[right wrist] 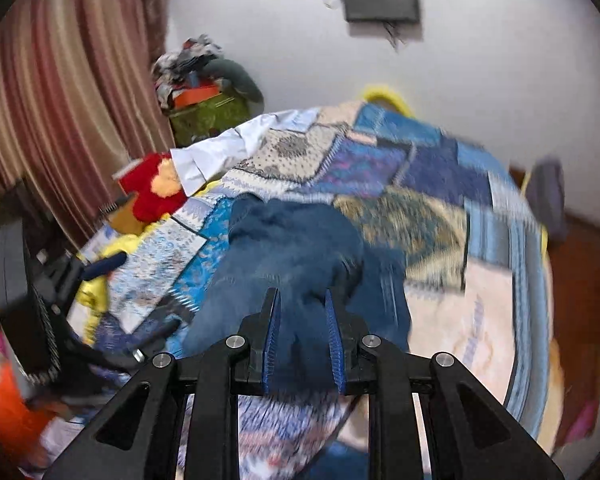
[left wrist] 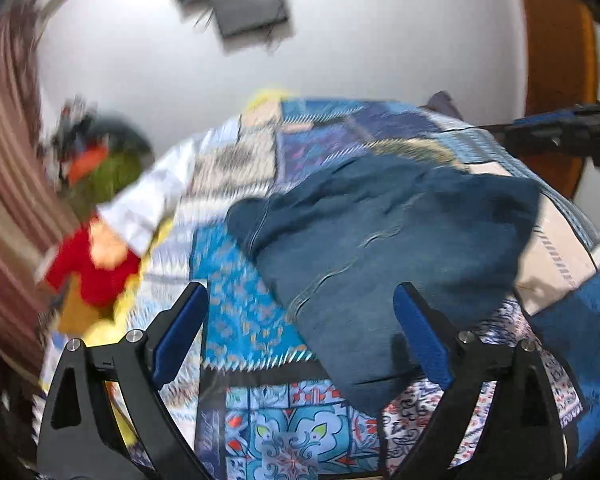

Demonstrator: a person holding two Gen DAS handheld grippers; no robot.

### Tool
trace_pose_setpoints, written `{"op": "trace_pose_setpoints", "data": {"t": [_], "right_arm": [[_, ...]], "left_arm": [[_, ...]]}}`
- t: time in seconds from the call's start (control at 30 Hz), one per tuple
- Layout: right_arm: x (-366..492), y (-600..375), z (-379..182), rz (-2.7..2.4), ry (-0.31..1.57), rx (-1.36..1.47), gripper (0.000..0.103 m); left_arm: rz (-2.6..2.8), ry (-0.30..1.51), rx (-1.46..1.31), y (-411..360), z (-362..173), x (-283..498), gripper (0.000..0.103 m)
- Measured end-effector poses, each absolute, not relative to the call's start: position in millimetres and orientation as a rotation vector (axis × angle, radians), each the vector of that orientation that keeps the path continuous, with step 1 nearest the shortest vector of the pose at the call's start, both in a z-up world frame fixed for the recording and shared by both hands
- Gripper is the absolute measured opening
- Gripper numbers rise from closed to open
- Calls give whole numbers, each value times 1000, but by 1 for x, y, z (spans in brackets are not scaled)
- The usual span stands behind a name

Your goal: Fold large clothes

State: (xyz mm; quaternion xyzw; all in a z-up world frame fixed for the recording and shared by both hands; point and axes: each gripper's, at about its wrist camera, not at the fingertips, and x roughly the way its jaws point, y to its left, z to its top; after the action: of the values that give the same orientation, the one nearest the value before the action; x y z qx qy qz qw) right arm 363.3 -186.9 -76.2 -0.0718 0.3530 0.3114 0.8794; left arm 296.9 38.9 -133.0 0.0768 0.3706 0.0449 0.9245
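A dark blue denim garment (left wrist: 384, 240) lies partly folded on a patterned blue patchwork bedspread (left wrist: 260, 336). My left gripper (left wrist: 300, 320) is open and empty above the garment's near left corner. In the right wrist view the garment (right wrist: 296, 248) runs away from me. My right gripper (right wrist: 302, 320) is shut on a fold of its near edge, with denim between the blue pads. The left gripper also shows at the left edge of that view (right wrist: 100, 268). The right gripper shows at the right edge of the left wrist view (left wrist: 560, 128).
A white cloth (right wrist: 224, 152) and a red and yellow cloth (right wrist: 152, 188) lie at the bed's far left. A green basket (right wrist: 208, 116) piled with clothes stands by the striped curtain (right wrist: 60, 92). A white wall is behind the bed. Brown floor (right wrist: 576, 264) shows at right.
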Motion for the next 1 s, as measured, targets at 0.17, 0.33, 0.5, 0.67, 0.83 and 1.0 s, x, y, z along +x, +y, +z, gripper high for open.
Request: {"op": "trace_pose_setpoints", "data": {"t": [0.17,0.33,0.5,0.67,0.83,1.0], "right_arm": [[386,-151,-115,645,865,-251,19],[400,-176,-174,550,934,-352,40],[409,-238,-191,562,1011,-144,96],[410,-268,-200,575,1068,30,96],[405,-280,-200,558,1067,64,96],[411,-282,-204,550,1089,115,97]], "left_arm": [[-32,968,-60,58,-178,321,94],[-100,1003,-196,55,-218,320,99],[-168,1048,-270,62,-230,313,103],[-1,1100,119,39,-253,286,103],[-24,1093,-2,56,-244,269,95],[-160,1049,-103,50,-222,277,95]]}}
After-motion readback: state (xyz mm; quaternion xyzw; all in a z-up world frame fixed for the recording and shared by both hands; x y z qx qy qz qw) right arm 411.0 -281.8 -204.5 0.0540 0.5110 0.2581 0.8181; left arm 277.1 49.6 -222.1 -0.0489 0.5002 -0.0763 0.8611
